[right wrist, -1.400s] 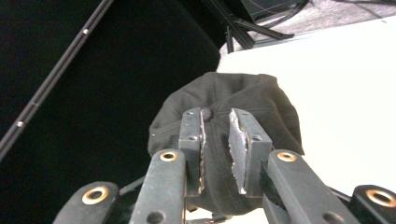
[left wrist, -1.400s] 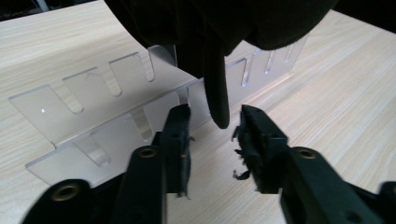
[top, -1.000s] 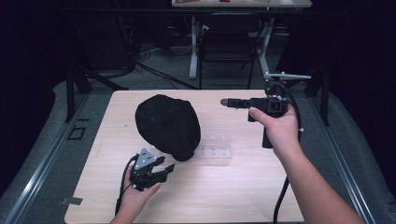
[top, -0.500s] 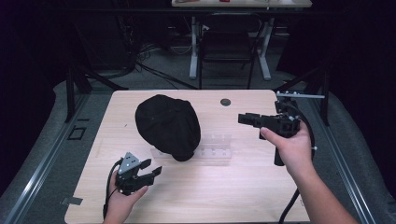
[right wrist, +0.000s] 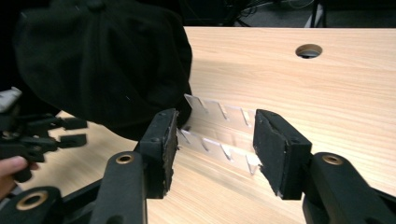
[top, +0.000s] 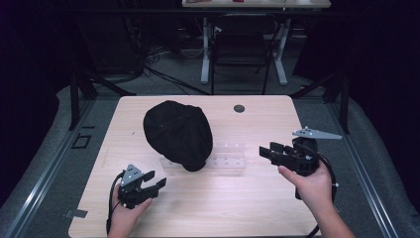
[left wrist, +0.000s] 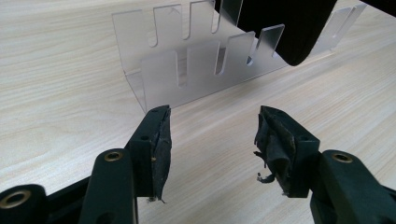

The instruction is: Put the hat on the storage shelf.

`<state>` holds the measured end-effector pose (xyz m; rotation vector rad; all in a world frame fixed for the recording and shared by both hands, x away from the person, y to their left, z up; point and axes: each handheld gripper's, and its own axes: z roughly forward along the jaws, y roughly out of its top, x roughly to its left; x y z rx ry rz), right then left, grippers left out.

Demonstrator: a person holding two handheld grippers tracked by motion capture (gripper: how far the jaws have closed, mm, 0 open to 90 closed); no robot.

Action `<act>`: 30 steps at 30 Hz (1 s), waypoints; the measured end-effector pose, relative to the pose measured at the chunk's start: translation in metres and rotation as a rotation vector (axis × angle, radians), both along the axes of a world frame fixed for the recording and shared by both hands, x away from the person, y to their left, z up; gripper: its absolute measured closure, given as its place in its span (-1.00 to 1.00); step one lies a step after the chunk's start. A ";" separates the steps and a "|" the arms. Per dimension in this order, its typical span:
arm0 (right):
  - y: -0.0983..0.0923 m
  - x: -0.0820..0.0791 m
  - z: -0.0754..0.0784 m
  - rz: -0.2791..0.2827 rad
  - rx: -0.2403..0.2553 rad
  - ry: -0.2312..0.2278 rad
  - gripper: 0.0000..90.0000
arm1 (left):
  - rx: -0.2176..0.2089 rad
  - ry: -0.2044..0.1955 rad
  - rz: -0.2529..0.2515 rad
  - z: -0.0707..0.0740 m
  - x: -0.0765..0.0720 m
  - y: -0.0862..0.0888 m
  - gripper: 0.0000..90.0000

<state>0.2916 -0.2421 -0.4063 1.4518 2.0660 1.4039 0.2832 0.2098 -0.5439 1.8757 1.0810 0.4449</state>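
On the wooden table (top: 257, 208) a black cap (top: 177, 133) lies draped over a clear slotted rack (top: 229, 157), perhaps only loosely. Left gripper (top: 153, 184) and right gripper (top: 267, 151) are both wide open, empty; a careless nudge could tip the rack.

The cap (top: 177, 134) rests on the slotted rack's (top: 229, 156) left end, mid-table (top: 257, 208).

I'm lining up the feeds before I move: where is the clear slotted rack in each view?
High view: clear slotted rack at table centre, right of the black cap.
Left gripper view: upper middle, beyond the jaws.
Right gripper view: centre, between the jaws.
Shared landmark: the cap overlapping one end.
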 end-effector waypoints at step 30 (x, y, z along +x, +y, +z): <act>-0.021 -0.034 -0.112 -0.145 -0.139 -0.061 0.05 | -0.002 0.002 0.013 -0.007 0.000 0.003 -0.02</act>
